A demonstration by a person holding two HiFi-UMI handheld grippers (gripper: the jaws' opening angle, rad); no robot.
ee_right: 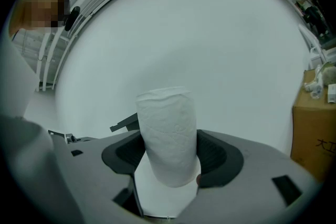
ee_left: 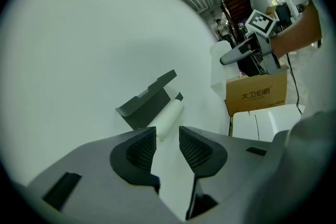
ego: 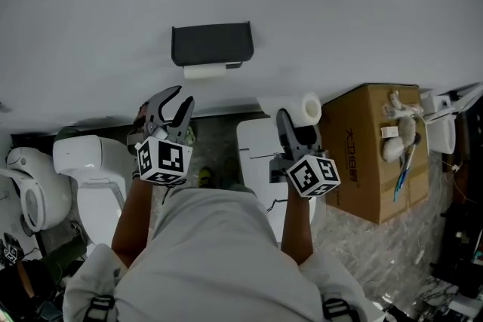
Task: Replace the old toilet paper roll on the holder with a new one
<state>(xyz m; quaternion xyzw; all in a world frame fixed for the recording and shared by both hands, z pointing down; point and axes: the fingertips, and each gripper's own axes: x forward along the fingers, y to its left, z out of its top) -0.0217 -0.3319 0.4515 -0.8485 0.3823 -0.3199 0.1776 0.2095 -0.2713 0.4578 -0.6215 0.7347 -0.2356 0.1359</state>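
Trouble could come if the right hand-held gripper (ee_right: 169, 152) squeezing the new roll (ee_right: 167, 123) lets it slip while the open left hand-held gripper (ee_left: 168, 139) pulls the old roll (ee_left: 169, 117).

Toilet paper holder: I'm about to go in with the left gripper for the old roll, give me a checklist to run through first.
1. Right gripper holds the new roll: ok, its jaws are closed on it.
2. Left gripper empty, jaws apart: ok.
3. Holder free for the new roll: not ok, the old roll sits under it.
4. Left gripper lined up with the old roll: ok, the roll shows through the jaw gap, not touched yet.
5. How the old roll is fastened in the holder: cannot tell.
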